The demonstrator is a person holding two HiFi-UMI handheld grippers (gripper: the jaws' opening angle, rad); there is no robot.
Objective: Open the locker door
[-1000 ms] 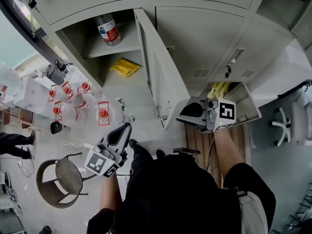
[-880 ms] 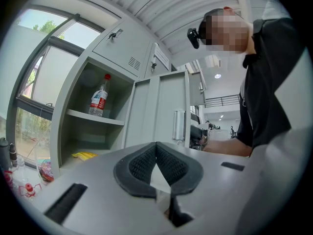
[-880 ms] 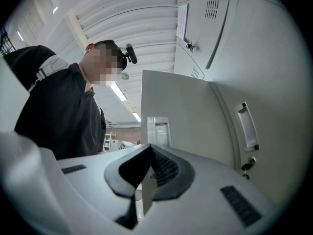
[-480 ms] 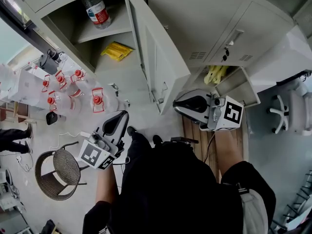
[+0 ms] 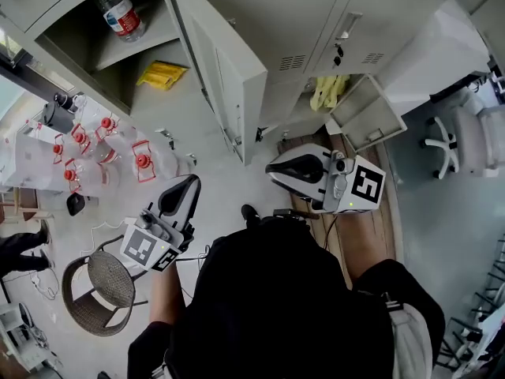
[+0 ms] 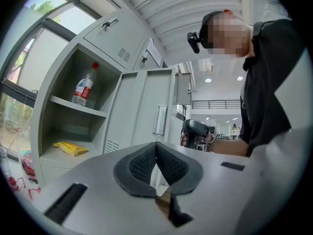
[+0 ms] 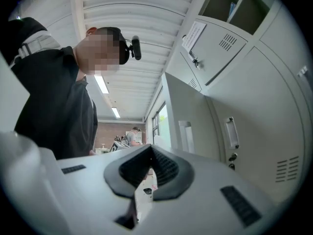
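The grey locker door stands open, swung out from its compartment; in the left gripper view the door shows a vertical handle. Inside are a water bottle on the shelf and a yellow packet below it. My left gripper hangs below and left of the door, shut and empty. Just under the door's lower corner is my right gripper, also shut with nothing in it and not touching the door. Closed pads fill the left gripper view, and the pads in the right gripper view are closed too.
A lower locker at the right has its own door open, with yellow cloth inside. Several red-capped jugs stand on the floor at left, near a wicker chair. A white office chair is at the right edge.
In the head view the lockers have slid up and to the left. Both grippers stay shut and empty, now a little lower relative to the open door.
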